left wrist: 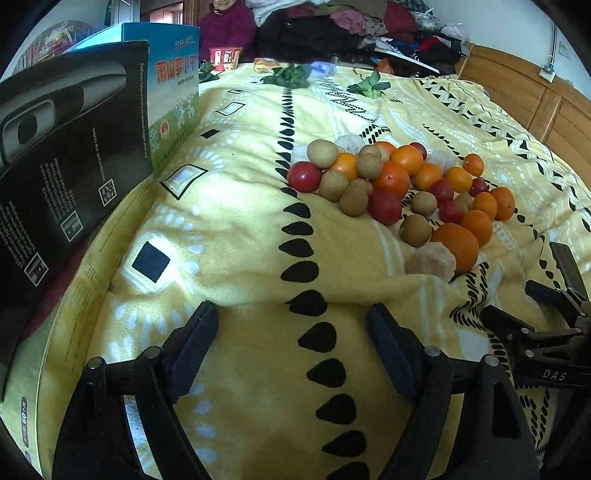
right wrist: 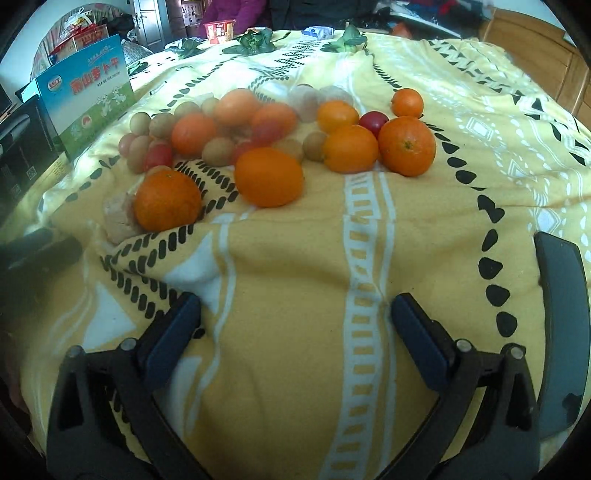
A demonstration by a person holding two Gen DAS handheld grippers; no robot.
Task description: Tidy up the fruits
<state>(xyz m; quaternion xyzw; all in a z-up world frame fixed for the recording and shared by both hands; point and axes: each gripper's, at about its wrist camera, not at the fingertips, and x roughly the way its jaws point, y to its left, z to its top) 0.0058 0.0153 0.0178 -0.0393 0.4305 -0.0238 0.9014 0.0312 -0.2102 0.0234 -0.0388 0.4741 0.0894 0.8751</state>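
A heap of fruit lies on a yellow patterned blanket (left wrist: 240, 229): several oranges (left wrist: 456, 246), red tomatoes (left wrist: 304, 176) and brown kiwis (left wrist: 322, 153), plus a pale lumpy piece (left wrist: 430, 261) at the near edge. In the right wrist view the same heap sits ahead, with large oranges (right wrist: 269, 177) nearest and the pale piece (right wrist: 117, 218) at left. My left gripper (left wrist: 291, 317) is open and empty, short of the heap. My right gripper (right wrist: 295, 310) is open and empty over the bare blanket (right wrist: 295, 258). The right gripper's body (left wrist: 546, 332) shows at the left view's right edge.
A black carton (left wrist: 62, 162) and a blue-green box (left wrist: 173, 96) stand at the left. Leafy greens (left wrist: 290, 75) and a red noodle cup (left wrist: 225, 57) lie at the far edge. A person in purple (left wrist: 225, 26) sits behind, beside piled clothes. A wooden headboard (left wrist: 535, 96) is at right.
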